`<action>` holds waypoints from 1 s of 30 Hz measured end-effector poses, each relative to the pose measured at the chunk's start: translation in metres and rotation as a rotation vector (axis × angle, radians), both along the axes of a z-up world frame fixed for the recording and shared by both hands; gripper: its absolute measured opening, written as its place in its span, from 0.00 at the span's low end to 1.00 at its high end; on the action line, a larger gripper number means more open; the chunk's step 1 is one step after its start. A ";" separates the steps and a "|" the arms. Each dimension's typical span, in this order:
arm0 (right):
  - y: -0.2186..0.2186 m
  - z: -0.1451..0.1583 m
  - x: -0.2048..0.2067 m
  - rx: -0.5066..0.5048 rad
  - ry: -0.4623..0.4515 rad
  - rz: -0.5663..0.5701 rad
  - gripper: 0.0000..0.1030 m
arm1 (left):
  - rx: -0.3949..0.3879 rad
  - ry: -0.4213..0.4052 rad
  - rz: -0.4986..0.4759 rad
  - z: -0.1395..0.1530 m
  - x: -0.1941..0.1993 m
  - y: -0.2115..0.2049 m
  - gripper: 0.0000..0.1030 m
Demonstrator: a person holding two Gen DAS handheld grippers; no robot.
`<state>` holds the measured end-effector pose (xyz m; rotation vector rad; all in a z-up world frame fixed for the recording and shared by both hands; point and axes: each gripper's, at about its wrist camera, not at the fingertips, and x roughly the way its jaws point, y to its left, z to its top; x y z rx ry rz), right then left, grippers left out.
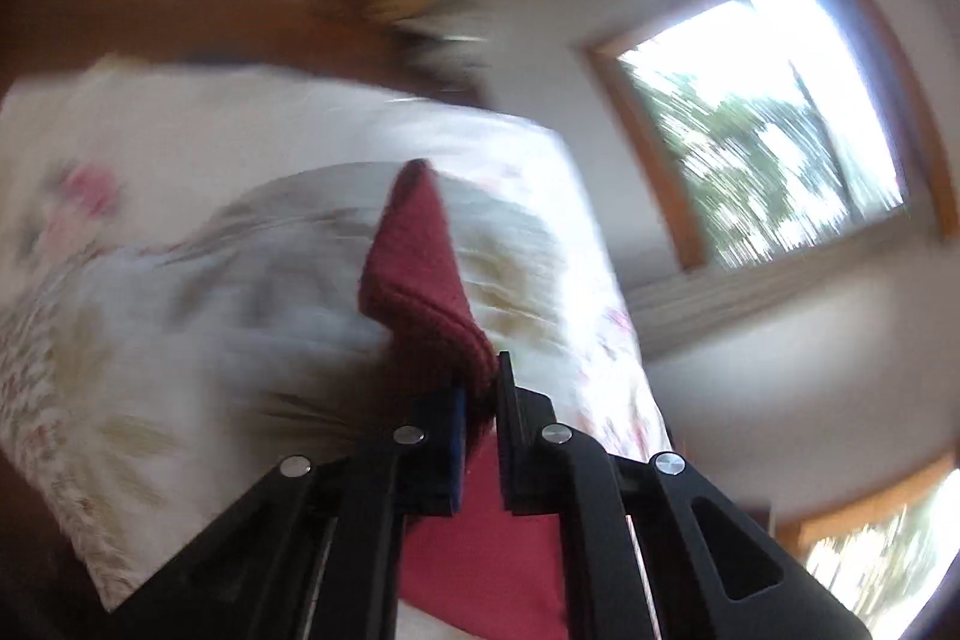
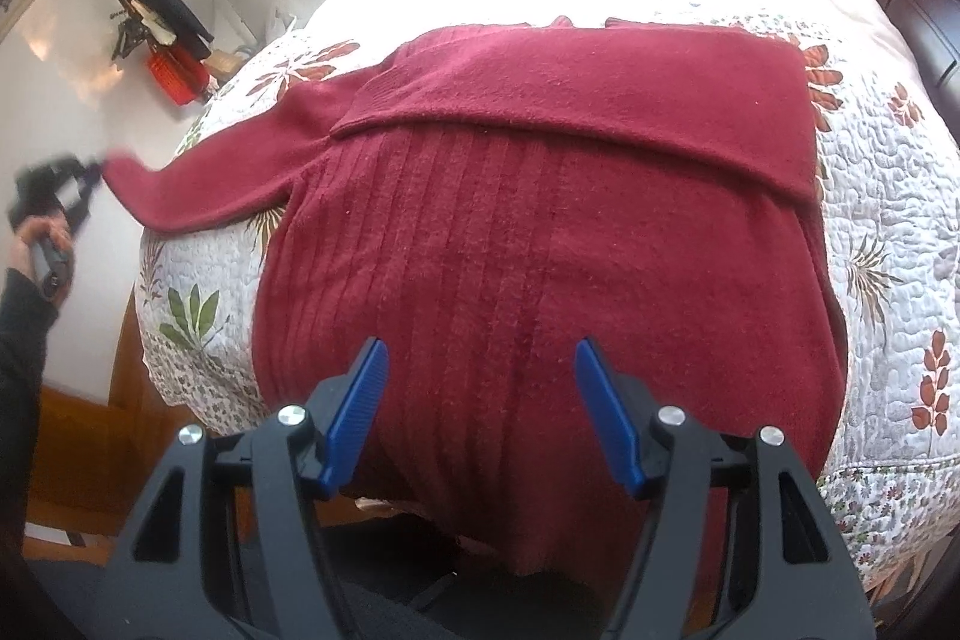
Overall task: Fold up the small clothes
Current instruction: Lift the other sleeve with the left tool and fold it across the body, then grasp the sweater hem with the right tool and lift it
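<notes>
Left gripper (image 1: 480, 394) is clamped on the sweater (image 2: 540, 250) sleeve cuff (image 1: 438, 334), pulling it out past the bed (image 2: 888, 196) left edge. Right gripper (image 2: 480, 400) hangs w/ jaws wide over the sweater body, which lies across the bed, other sleeve folded over.

Readable text: none in either wrist view.
Labels or brands: none legible on anything shown.
Numbers and signs: none can be made out.
</notes>
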<state>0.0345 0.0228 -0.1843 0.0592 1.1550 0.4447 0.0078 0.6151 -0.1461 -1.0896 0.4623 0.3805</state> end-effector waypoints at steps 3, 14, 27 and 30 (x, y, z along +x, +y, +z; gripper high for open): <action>-0.010 -0.003 0.003 0.034 0.020 -0.028 0.63 | 0.123 -0.059 -0.178 0.052 0.040 -0.060 0.08; -0.080 -0.007 0.003 0.142 0.066 -0.214 0.63 | 0.250 -0.023 -0.790 0.048 0.179 -0.317 0.08; -0.147 0.009 0.055 0.353 0.069 -0.317 0.78 | 0.249 0.215 -1.083 -0.055 0.178 -0.454 0.54; -0.147 -0.004 0.102 0.527 0.164 -0.277 0.73 | 0.261 0.186 -1.059 -0.034 0.155 -0.433 0.64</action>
